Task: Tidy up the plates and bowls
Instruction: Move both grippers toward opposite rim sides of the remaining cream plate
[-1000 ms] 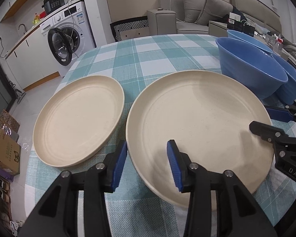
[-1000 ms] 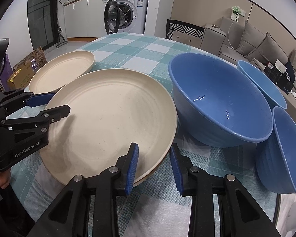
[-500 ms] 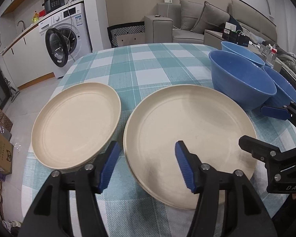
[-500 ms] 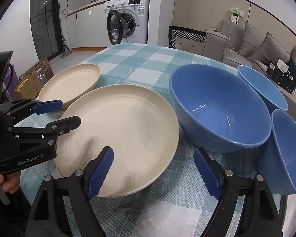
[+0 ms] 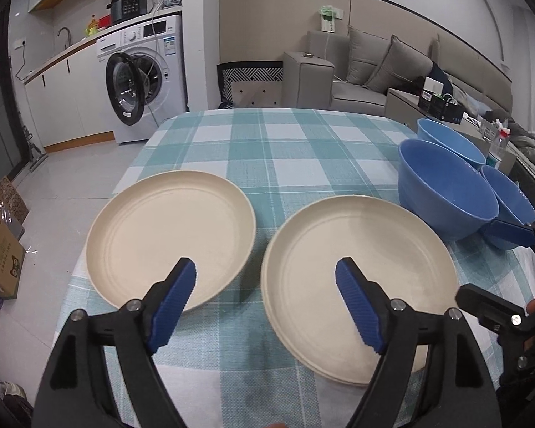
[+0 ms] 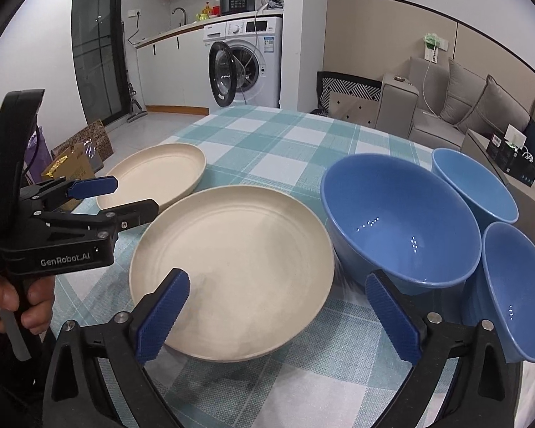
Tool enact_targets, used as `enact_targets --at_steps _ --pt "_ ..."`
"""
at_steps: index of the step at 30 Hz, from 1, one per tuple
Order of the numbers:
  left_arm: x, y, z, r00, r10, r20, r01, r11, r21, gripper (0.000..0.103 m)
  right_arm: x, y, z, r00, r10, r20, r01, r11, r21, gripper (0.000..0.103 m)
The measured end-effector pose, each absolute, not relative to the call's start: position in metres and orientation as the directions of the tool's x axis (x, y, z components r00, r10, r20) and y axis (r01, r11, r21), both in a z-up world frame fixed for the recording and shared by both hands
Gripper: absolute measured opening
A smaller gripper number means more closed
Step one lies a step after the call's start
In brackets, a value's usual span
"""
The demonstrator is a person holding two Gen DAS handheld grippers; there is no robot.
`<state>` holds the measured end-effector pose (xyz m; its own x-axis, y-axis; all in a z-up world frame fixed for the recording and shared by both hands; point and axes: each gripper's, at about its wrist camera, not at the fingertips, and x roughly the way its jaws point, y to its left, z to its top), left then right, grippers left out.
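Two cream plates lie on the checked table. The smaller left plate [image 5: 171, 239] [image 6: 153, 174] is alone. The larger right plate [image 5: 356, 281] [image 6: 239, 249] looks like a stack of two. A large blue bowl [image 5: 446, 196] [image 6: 399, 221] and two small blue bowls [image 6: 474, 182] [image 6: 517, 285] stand to its right. My left gripper [image 5: 265, 306] is open and empty above the near edges of both plates; it also shows in the right wrist view [image 6: 125, 196]. My right gripper [image 6: 278, 317] is open and empty, between the large plate and the large bowl.
The table [image 5: 285, 149] has a teal checked cloth with its far half bare. A washing machine [image 5: 146, 71] with its door open stands beyond the table's left. A sofa [image 5: 392, 71] and a side table lie behind. Cardboard boxes [image 5: 0, 249] sit on the floor left.
Both grippers have opened wide and pulled back and up from the large plate. The plates and bowls have stayed in place.
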<state>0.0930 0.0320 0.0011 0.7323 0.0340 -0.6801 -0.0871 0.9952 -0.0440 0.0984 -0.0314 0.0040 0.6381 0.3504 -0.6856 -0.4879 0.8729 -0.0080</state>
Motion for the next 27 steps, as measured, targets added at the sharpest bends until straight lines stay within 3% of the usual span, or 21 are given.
enact_targets --at_steps 1,2,3,15,27 --pt "0.092 0.034 0.002 0.735 0.041 -0.677 -0.094 0.995 -0.041 0.085 0.097 -0.031 0.007 0.642 0.359 -0.678 -0.493 0.87 -0.006 0.102" --pt "0.091 0.036 0.004 0.738 0.054 -0.672 -0.105 0.994 -0.035 0.098 0.095 -0.031 0.009 0.646 0.365 -0.67 -0.496 0.868 -0.005 0.102" --pt "0.09 0.038 0.005 0.745 0.063 -0.665 -0.114 0.993 -0.033 0.103 0.094 -0.031 0.012 0.651 0.374 -0.661 -0.501 0.865 -0.004 0.102" --pt "0.086 0.062 0.021 0.772 0.103 -0.628 -0.167 0.985 -0.045 0.103 0.092 -0.029 0.046 0.67 0.452 -0.589 -0.524 0.85 0.057 0.102" --pt "0.082 0.099 0.036 0.786 0.135 -0.604 -0.233 0.969 -0.087 0.103 0.114 -0.002 0.072 0.671 0.467 -0.577 -0.542 0.839 0.048 0.102"
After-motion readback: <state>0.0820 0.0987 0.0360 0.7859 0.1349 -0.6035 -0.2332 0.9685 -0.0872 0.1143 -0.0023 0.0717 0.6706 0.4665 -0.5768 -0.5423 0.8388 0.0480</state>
